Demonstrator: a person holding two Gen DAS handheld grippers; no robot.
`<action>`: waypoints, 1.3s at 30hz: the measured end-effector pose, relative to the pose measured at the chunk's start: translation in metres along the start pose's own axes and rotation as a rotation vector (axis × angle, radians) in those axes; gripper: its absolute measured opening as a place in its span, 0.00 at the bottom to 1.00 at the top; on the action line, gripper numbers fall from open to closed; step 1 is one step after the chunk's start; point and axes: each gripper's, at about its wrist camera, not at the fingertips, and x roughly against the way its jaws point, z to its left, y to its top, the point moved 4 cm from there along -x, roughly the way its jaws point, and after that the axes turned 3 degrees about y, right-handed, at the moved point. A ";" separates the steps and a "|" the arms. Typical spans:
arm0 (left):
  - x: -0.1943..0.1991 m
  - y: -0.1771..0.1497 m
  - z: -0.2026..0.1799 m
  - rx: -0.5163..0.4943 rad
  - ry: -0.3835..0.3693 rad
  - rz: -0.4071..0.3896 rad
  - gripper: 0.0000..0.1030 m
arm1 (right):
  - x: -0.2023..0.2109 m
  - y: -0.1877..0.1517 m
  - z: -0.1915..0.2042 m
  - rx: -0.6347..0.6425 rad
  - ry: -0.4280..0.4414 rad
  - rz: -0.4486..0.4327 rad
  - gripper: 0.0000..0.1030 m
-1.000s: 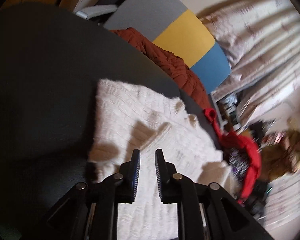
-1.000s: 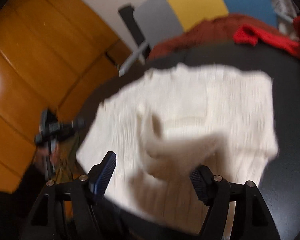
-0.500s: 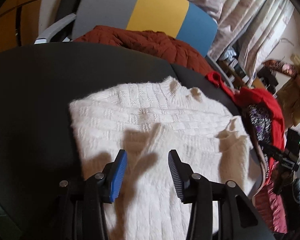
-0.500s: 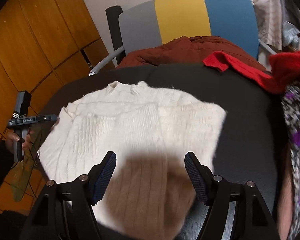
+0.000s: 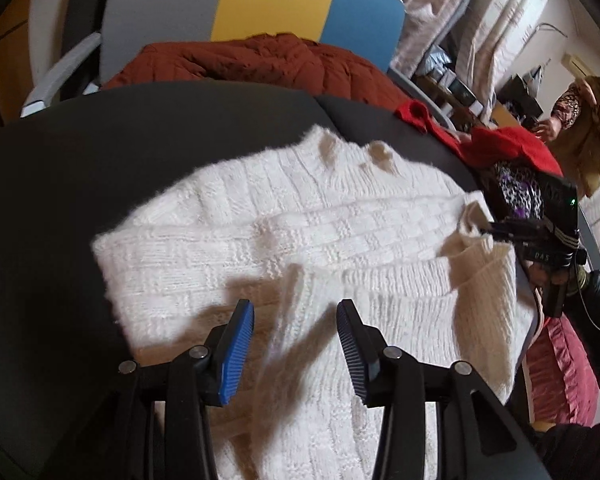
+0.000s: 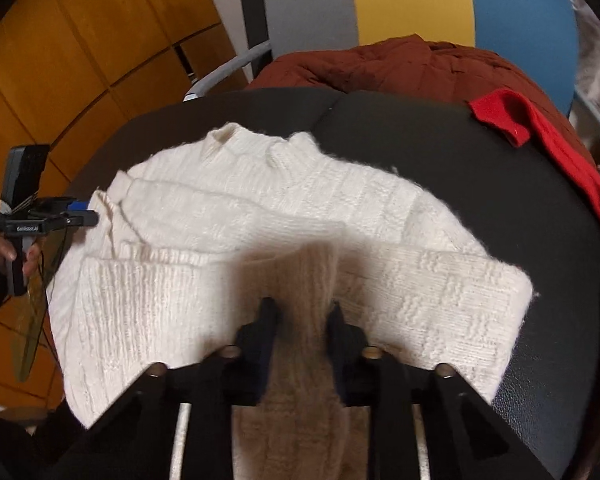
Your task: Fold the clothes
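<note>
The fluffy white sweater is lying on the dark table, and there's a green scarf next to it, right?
Not quite. The scarf is red, not green; the right wrist view shows it clearly. The rest holds: the white sweater lies on the dark table, with the scarf beside it.

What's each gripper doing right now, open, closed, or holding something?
Left gripper: open, above the white sweater, holding nothing.
Right gripper: partly closed around a ridge of the white sweater; a firm pinch cannot be told.

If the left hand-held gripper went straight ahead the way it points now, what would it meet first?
Most likely the white knit sweater: the left hand-held gripper is open and aims onto its folded front. How far above the knit it sits is unclear.
</note>
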 end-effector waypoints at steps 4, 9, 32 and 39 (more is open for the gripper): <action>-0.004 -0.001 -0.005 -0.019 0.001 0.011 0.18 | 0.007 -0.001 0.010 0.048 -0.053 0.004 0.08; 0.019 -0.008 -0.008 0.006 -0.016 -0.074 0.06 | 0.031 -0.005 0.023 0.093 -0.131 -0.033 0.07; 0.047 0.016 0.041 0.265 0.004 -0.270 0.06 | 0.053 0.035 -0.037 -0.153 -0.269 -0.187 0.07; 0.002 0.023 0.065 0.334 0.060 -0.192 0.06 | 0.007 0.015 -0.064 -0.238 -0.294 -0.109 0.07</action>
